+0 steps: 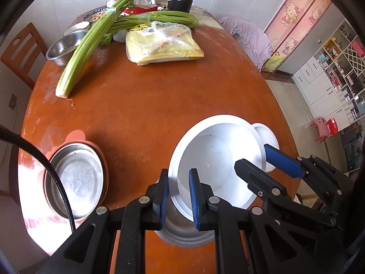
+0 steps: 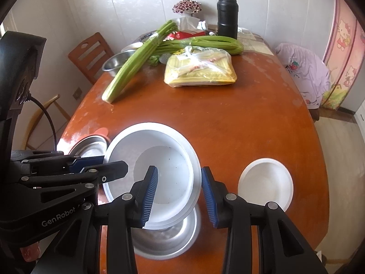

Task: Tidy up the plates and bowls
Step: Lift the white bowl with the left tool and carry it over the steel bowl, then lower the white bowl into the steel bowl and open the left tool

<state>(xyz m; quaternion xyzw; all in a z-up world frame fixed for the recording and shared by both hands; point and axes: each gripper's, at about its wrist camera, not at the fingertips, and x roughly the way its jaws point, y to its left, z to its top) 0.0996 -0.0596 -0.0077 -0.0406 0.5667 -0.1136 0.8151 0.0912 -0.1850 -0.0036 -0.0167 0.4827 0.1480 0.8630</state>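
white bowl (image 2: 159, 171), the big one, hangs tilted in the air between the 2 tongs, above a steel bowl (image 2: 168, 239) that sits on the bench (image 2: 228, 125) right under them. left tongs (image 1: 179, 196) are pinched almost fully shut on the bowl's near-left rim, 1 pad outside the wall and 1 inside. right tongs (image 2: 179, 194) are closed to a narrow gap across the right rim, which looks like 2 stacked white rims, so likely 2 nested bowls held together. to the left of the left tongs a steel plate (image 1: 77, 180) rests on a pink lid (image 1: 75, 138); to the right of the right tongs stands a small white bowl (image 2: 265, 182).

to do this carry well, my judgement: keep both grips even and move the hands together so the rim does not twist, level the bowl before lowering, and centre it over whichever dish it is meant to nest in.
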